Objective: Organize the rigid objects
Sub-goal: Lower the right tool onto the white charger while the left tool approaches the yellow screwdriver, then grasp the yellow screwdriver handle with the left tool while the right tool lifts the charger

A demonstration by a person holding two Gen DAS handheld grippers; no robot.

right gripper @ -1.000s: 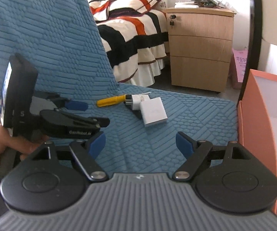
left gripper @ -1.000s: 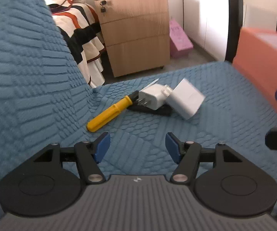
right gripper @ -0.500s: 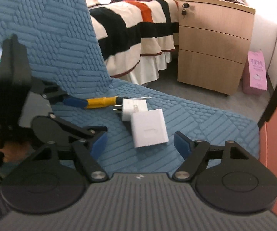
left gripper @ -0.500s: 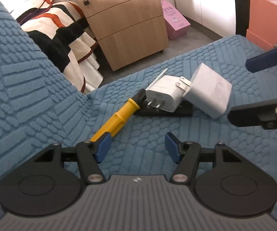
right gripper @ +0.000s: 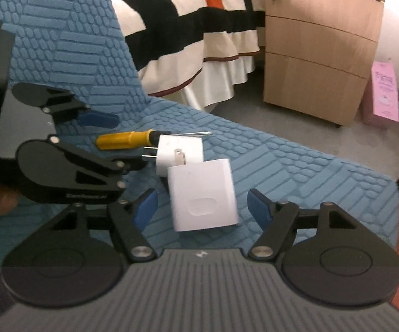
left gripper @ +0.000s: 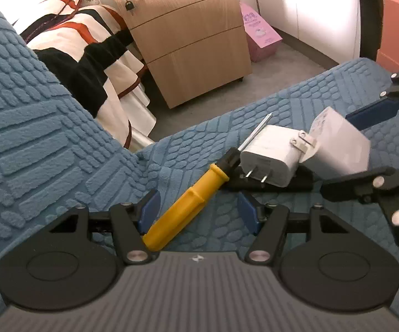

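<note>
Left wrist view: left tool [left gripper: 196,207] unclenched, empty, straddling butt of yellow screwdriver [left gripper: 185,204]; screwdriver's long axis runs diagonally away from tool, metal tip beyond small charger [left gripper: 271,163]. Right wrist view: right tool [right gripper: 199,207] jaws just been closing, not yet pressing; big charger [right gripper: 203,193] between them, touching small charger. Left nearer screwdriver, right nearer big charger. All on blue cushion [right gripper: 296,166].
</note>
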